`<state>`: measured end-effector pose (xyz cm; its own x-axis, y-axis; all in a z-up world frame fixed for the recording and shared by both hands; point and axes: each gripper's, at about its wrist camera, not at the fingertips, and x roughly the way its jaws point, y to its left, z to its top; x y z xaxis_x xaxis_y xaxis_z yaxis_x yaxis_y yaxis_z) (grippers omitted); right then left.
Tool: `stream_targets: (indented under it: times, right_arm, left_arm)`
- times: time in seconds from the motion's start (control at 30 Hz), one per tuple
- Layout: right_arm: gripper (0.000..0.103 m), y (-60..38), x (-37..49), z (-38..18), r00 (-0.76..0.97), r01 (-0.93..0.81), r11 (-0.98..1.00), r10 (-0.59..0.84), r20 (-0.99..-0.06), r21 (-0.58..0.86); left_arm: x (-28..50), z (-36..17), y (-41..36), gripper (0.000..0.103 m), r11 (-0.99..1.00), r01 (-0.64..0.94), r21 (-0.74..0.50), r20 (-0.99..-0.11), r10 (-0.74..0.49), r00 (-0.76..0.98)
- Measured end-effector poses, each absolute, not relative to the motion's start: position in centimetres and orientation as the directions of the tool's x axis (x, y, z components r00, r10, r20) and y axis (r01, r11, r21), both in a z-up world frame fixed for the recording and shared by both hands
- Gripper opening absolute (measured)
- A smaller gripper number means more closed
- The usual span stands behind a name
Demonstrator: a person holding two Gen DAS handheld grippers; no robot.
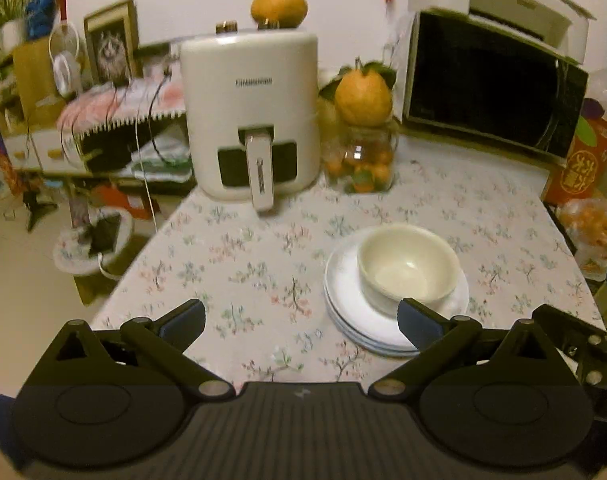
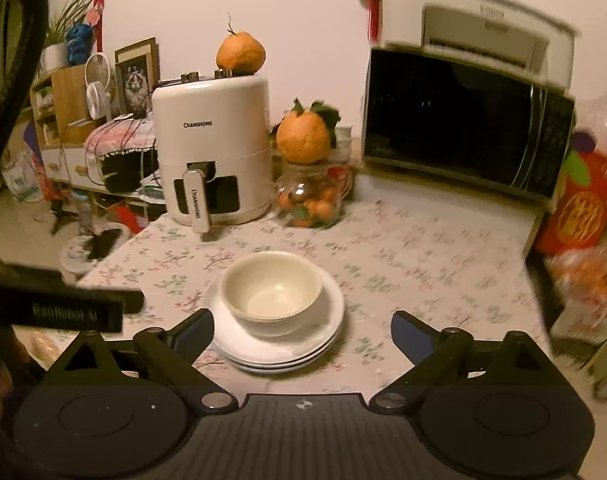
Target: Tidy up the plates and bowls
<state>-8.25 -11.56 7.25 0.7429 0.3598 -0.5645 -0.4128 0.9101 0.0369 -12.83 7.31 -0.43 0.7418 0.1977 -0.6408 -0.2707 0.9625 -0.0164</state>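
bowl (image 2: pixel 272 292) sits upright on a stack of white plates (image 2: pixel 327 320), centre of the right wrist view; in the left wrist view the same bowl (image 1: pixel 407 268) and plates (image 1: pixel 339 284) lie right of centre. all rest on the table (image 2: pixel 423 264) with its floral cloth. left claw (image 1: pixel 301 320) stands wide open, nothing between its fingers. right claw (image 2: pixel 301 330) likewise wide open and empty, the plates near its left finger. air fryer (image 2: pixel 213 148), jar of oranges (image 2: pixel 309 200) and microwave (image 2: pixel 463 136) line the table's far edge.
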Motion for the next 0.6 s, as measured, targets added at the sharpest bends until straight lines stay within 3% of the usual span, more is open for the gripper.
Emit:
stream_targets:
  times: [0.3,0.6]
  right_arm:
    - [0.099,-12.3,-7.4,7.0,0.739,-0.387,0.921,0.345,-0.578,0.056]
    - [0.099,-12.2,-7.4,6.6,0.706,-0.384,0.916,0.373,-0.602,0.118]
  left_arm:
    - [-12.7,-0.6,7.1,0.103,0.953,-0.304,-0.002,-0.625,0.236,0.744]
    - [-13.2,-1.0,6.7,0.103,0.961,-0.277,-0.025,-0.649,0.195,0.735]
